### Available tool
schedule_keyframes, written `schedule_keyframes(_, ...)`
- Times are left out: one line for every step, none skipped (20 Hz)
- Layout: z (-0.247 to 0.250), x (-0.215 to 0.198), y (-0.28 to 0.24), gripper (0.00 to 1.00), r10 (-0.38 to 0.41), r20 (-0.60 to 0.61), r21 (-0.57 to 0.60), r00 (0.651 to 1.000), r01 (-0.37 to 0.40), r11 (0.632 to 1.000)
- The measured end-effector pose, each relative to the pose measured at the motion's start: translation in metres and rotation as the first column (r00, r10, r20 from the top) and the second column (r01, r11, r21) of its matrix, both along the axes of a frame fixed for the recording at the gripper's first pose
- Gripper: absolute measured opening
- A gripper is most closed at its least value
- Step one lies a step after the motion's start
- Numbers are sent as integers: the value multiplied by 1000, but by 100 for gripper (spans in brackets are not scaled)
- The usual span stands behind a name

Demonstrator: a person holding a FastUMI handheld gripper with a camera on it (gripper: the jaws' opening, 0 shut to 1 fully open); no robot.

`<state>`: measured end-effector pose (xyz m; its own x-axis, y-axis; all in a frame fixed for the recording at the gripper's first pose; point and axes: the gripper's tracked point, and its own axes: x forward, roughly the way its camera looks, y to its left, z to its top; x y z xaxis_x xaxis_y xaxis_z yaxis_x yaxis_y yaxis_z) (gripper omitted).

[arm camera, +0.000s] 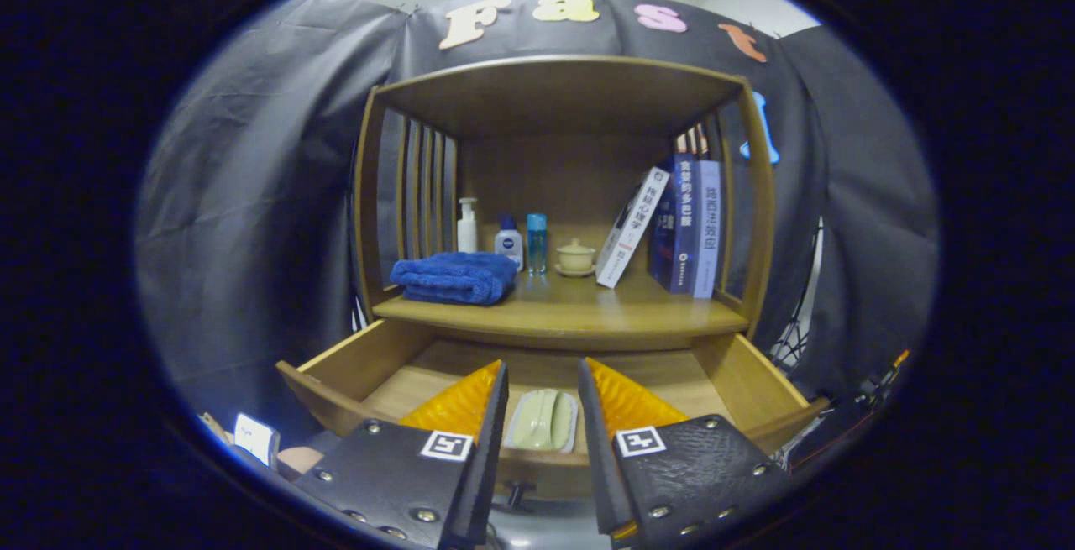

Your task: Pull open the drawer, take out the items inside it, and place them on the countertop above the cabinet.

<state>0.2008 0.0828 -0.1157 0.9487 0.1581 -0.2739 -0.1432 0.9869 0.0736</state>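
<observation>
Down in the pulled-open drawer (369, 365), near its front wall, lies the pale soap dish (544, 421) between our gripper (542, 395) jaws, held apart and empty, so we should descend squarely, clamping across its narrow sides before lifting to the bench (571, 315).

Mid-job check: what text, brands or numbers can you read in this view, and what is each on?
"贪婪的多巴胺": spine of the dark blue book.
"路西法效应": spine of the pale blue book.
Leaning white book: spine text too blurred to read.
Small white bottle: label too small to read.
Gripper, open above the soap dish in the drawer: square pattern tags, no words.
</observation>
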Motion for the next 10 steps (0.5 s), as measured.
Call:
schedule_keyframes(-5, 15, 2, 48, 3, -23, -2, 1000, -4, 1000)
schedule_keyframes(-14, 27, 5, 48, 12, -68, -4, 998, -12, 1000)
schedule_keyframes(-24, 38, 10, 48, 18, -110, -1, 994, -18, 1000)
schedule_keyframes(-31, 49, 13, 48, 22, -147, -1, 989, -22, 1000)
schedule_keyframes(-44, 61, 13, 48, 17, -191, -10, 981, -19, 1000)
schedule_keyframes(-54, 69, 12, 48, 6, -239, -10, 971, -8, 1000)
schedule_keyframes(-70, 77, 14, 48, 4, -298, -13, 955, -8, 1000)
schedule_keyframes(-81, 81, 11, 48, -6, -340, -19, 940, 0, 1000)
schedule_keyframes(-96, 83, 11, 48, -5, -382, -28, 924, -6, 1000)
schedule_keyframes(-103, 85, 11, 48, -11, -402, -33, 916, -2, 999)
